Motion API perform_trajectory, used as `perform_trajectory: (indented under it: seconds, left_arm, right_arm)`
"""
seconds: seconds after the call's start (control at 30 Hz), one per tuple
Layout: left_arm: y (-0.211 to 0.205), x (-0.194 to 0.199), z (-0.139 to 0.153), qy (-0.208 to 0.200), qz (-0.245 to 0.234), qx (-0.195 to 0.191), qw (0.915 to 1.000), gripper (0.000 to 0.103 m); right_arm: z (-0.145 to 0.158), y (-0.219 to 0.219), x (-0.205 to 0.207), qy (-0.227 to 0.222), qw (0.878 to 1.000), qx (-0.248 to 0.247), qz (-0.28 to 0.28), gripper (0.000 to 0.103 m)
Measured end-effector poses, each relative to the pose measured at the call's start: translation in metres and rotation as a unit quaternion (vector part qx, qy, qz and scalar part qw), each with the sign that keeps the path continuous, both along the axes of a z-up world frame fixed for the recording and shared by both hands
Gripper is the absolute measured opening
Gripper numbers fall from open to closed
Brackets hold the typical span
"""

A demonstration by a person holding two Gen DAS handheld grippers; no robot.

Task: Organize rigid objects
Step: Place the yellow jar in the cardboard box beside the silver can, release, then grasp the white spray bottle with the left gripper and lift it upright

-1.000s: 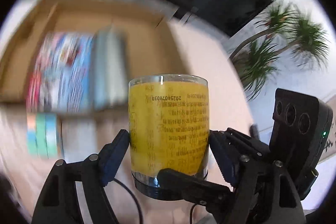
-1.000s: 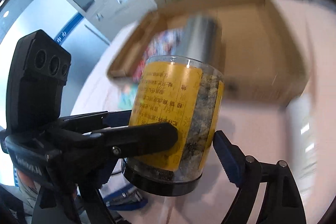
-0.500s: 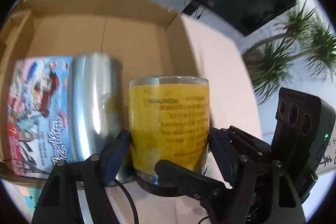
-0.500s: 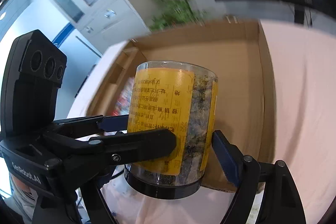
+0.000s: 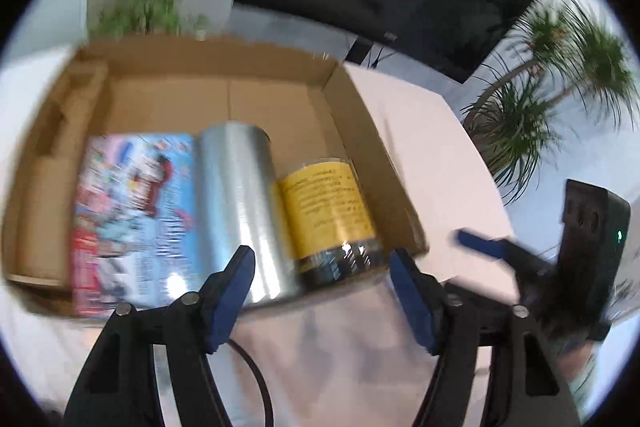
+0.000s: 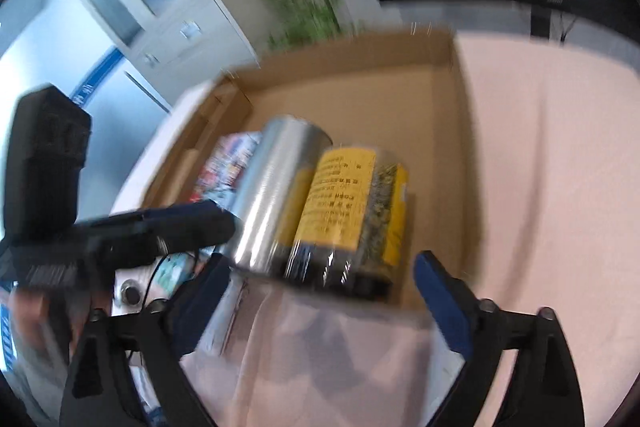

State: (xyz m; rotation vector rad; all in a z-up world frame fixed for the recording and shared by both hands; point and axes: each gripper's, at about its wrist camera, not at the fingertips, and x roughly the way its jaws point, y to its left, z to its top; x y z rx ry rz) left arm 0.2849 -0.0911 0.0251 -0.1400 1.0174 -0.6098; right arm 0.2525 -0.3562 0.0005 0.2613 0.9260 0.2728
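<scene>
Left wrist view
Left gripper: jaws just closing slightly, spread, nothing gripped
Yellow-labelled jar: lying in cardboard box, lower right of box, centre of frame
Silver can: touching jar's left side
Colourful packet: left of can

Right wrist view
Right gripper: jaws just opening, released wide, nothing between pads
Yellow-labelled jar: in box, mid-frame, beside silver can
Table cloth: pink, right of box

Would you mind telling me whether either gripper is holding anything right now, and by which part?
Nothing is held. The left gripper and right gripper are both open, clear of the yellow-labelled jar lying in the cardboard box.
</scene>
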Motion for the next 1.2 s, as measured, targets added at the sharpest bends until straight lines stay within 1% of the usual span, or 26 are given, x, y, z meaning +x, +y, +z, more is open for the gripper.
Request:
perform_trajectory:
  seconds: [0.03,0.07,0.1,0.13,0.17,0.2,0.23,0.3,0.37,0.4,0.5,0.57,0.63,0.7,0.77,0.8,0.83,0.87,0.9,0.97,1.0,1.07,1.1,1.13,1.17,1.2]
  left_arm:
    - [0.006,-0.011,0.003,-0.019,-0.003,0.014,0.9997,0.07]
    - [0.01,-0.022,0.004,-0.033,-0.007,0.023,0.9992,0.07]
    - [0.016,-0.031,0.003,-0.041,-0.01,0.032,0.9986,0.07]
    - [0.019,-0.04,0.002,-0.047,-0.013,0.042,0.9979,0.07]
    - [0.022,-0.046,-0.001,-0.052,-0.018,0.048,0.9973,0.07]
    - [0.025,-0.051,-0.002,-0.055,-0.024,0.051,0.9969,0.07]
    - [0.027,-0.057,-0.004,-0.058,-0.032,0.053,0.9964,0.07]
    - [0.025,-0.067,-0.006,-0.061,-0.05,0.054,0.9954,0.07]
    - [0.021,-0.076,-0.005,-0.07,-0.076,0.048,0.9935,0.07]
    - [0.019,-0.08,-0.005,-0.073,-0.089,0.04,0.9925,0.07]
    - [0.011,-0.093,-0.005,-0.074,-0.138,0.017,0.9874,0.07]
    - [0.002,-0.098,-0.011,-0.072,-0.177,0.01,0.9814,0.07]
    - [-0.008,-0.098,-0.024,-0.058,-0.206,0.008,0.9769,0.07]
    - [-0.021,-0.095,-0.042,-0.034,-0.232,0.009,0.972,0.07]
    - [-0.037,-0.094,-0.063,-0.006,-0.255,0.009,0.9668,0.07]
    - [-0.044,-0.094,-0.071,0.006,-0.268,0.01,0.9634,0.069]
    - [-0.055,-0.097,-0.083,0.022,-0.292,0.013,0.9561,0.068]
    - [-0.06,-0.1,-0.089,0.031,-0.306,0.017,0.9514,0.067]
    - [-0.064,-0.103,-0.095,0.033,-0.316,0.022,0.948,0.067]
    - [-0.071,-0.112,-0.105,0.051,-0.335,0.033,0.9403,0.056]
    - [-0.072,-0.115,-0.107,0.057,-0.338,0.037,0.9387,0.054]
    - [-0.074,-0.127,-0.111,0.078,-0.341,0.048,0.9355,0.048]
    - [-0.074,-0.133,-0.111,0.084,-0.343,0.051,0.9342,0.048]
    - [-0.074,-0.141,-0.11,0.088,-0.347,0.052,0.9322,0.048]
    - [-0.074,-0.145,-0.109,0.091,-0.347,0.055,0.9319,0.048]
    - [-0.075,-0.147,-0.11,0.098,-0.342,0.06,0.9326,0.048]
  right_arm:
    - [0.0,-0.009,-0.017,-0.01,1.0,-0.023,-0.015,0.102]
    - [-0.008,-0.019,-0.034,-0.004,0.998,-0.058,-0.032,0.102]
    - [-0.022,-0.028,-0.045,0.022,0.996,-0.082,-0.038,0.102]
    - [-0.035,-0.033,-0.05,0.048,0.994,-0.087,-0.04,0.101]
    - [-0.055,-0.041,-0.057,0.085,0.992,-0.08,-0.045,0.092]
    - [-0.068,-0.044,-0.06,0.105,0.99,-0.074,-0.052,0.079]
    - [-0.081,-0.045,-0.064,0.123,0.988,-0.074,-0.054,0.072]
    - [-0.098,-0.034,-0.069,0.135,0.985,-0.096,-0.041,0.044]
    - [-0.101,-0.014,-0.076,0.121,0.983,-0.136,-0.016,0.043]
    - [-0.101,0.0,-0.081,0.111,0.983,-0.144,0.016,0.043]
    - [-0.099,0.033,-0.097,0.086,0.982,-0.126,0.114,0.043]
    - [-0.096,0.058,-0.116,0.057,0.969,-0.129,0.202,0.043]
    - [-0.093,0.074,-0.136,0.031,0.949,-0.142,0.278,0.043]
    - [-0.092,0.079,-0.145,0.031,0.937,-0.165,0.305,0.045]
    - [-0.087,0.076,-0.152,0.026,0.93,-0.193,0.311,0.047]
    - [-0.082,0.071,-0.152,0.022,0.928,-0.206,0.309,0.047]
    - [-0.076,0.064,-0.153,0.018,0.929,-0.215,0.3,0.047]
    - [-0.072,0.058,-0.155,0.014,0.933,-0.219,0.287,0.047]
    - [-0.068,0.051,-0.152,0.014,0.939,-0.219,0.266,0.047]
    - [-0.065,0.036,-0.148,0.023,0.952,-0.209,0.221,0.047]
    - [-0.067,0.025,-0.147,0.035,0.96,-0.203,0.191,0.048]
    - [-0.071,0.008,-0.147,0.051,0.966,-0.207,0.148,0.049]
    - [-0.074,-0.001,-0.142,0.06,0.969,-0.216,0.102,0.049]
    - [-0.074,-0.008,-0.136,0.066,0.972,-0.215,0.075,0.049]
    - [-0.073,-0.018,-0.134,0.073,0.978,-0.193,0.036,0.049]
    - [-0.068,-0.03,-0.131,0.077,0.987,-0.138,-0.003,0.049]
